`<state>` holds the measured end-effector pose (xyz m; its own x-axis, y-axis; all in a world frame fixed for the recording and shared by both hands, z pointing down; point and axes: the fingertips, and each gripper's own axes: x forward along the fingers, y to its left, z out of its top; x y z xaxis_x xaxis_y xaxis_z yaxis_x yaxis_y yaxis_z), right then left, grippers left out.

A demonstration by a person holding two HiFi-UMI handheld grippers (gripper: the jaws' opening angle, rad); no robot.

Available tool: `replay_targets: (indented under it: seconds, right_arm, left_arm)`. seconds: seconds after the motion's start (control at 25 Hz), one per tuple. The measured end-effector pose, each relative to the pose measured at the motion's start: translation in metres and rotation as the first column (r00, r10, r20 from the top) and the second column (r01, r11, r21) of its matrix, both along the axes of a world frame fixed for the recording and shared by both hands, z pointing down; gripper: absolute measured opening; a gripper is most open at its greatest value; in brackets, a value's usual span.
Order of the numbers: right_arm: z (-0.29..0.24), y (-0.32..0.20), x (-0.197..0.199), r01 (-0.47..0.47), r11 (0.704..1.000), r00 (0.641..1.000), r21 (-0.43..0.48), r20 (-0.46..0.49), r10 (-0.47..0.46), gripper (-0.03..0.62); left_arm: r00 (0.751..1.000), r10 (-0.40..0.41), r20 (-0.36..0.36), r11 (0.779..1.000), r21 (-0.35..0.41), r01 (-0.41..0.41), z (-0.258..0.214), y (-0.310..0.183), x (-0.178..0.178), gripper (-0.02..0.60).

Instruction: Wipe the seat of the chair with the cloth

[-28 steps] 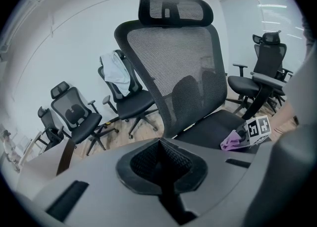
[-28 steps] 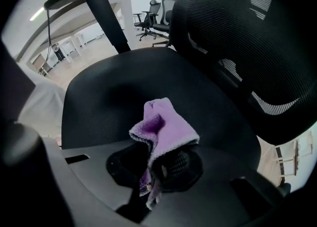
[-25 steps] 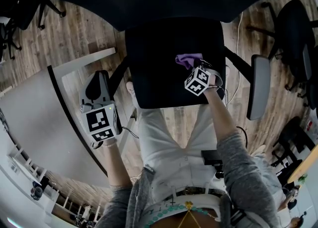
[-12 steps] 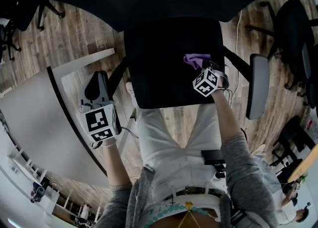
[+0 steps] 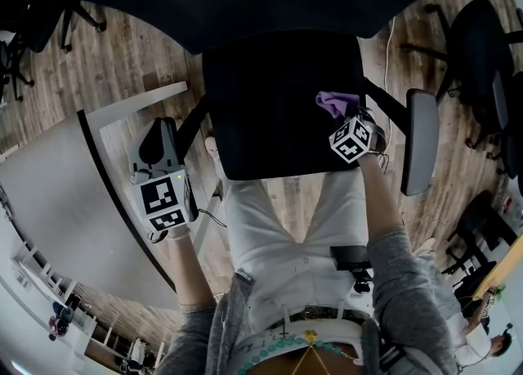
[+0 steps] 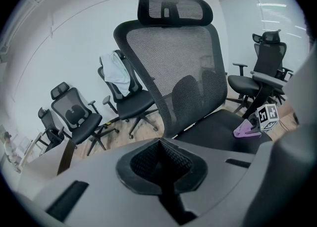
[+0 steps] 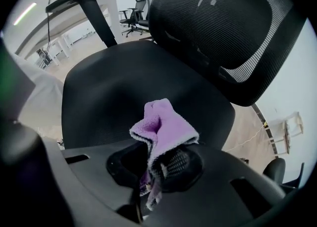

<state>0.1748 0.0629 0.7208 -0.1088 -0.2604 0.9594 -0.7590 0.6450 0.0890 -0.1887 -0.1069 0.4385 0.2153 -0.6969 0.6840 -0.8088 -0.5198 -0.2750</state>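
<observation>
Wood-floor office | right tongs clamped on cloth, arm extended over seat | left tongs together, empty, beside chair

No legible text or labels anywhere.

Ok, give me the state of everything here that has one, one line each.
Chair seat: level, mostly bare.
Purple cloth: bunched, at the seat's right side.
Right tool: shut on the cloth.
Left tool: shut, empty, held away from the seat.
White garment: draped over the back of a background chair.
</observation>
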Motion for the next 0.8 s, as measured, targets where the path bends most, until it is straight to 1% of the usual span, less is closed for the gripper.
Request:
replay_targets:
  seconds: [0.16,0.4,0.6,0.8]
  right_arm:
    - [0.0006,0.0039,0.0074,-0.003,1.0,1.0,-0.012,-0.005,0.003,0.048]
    - [0.0031,0.0029,0.0084,-0.014,0.999,1.0,-0.029,0.011,0.014,0.048]
    - [0.0015,0.0024,0.0096,-0.028,1.0,0.999,0.004,0.028,0.028,0.048]
    - [-0.0049,0.0039,0.0088,-0.055,0.997,0.997,0.045,0.065,0.052,0.048]
  left_arm:
    - [1.0,0.0,0.003,1.0,0.0,0.0,0.0011,0.0001,0.0008,0.002]
    - [1.0,-0.001,0.004,1.0,0.001,0.001,0.0008,0.0,0.002,0.002]
    - [1.0,0.0,-0.002,1.0,0.001,0.0,0.001,-0.0004,0.0026,0.002]
    - [1.0,0.0,-0.01,1.0,-0.003,0.0,0.0009,0.0002,0.0035,0.003]
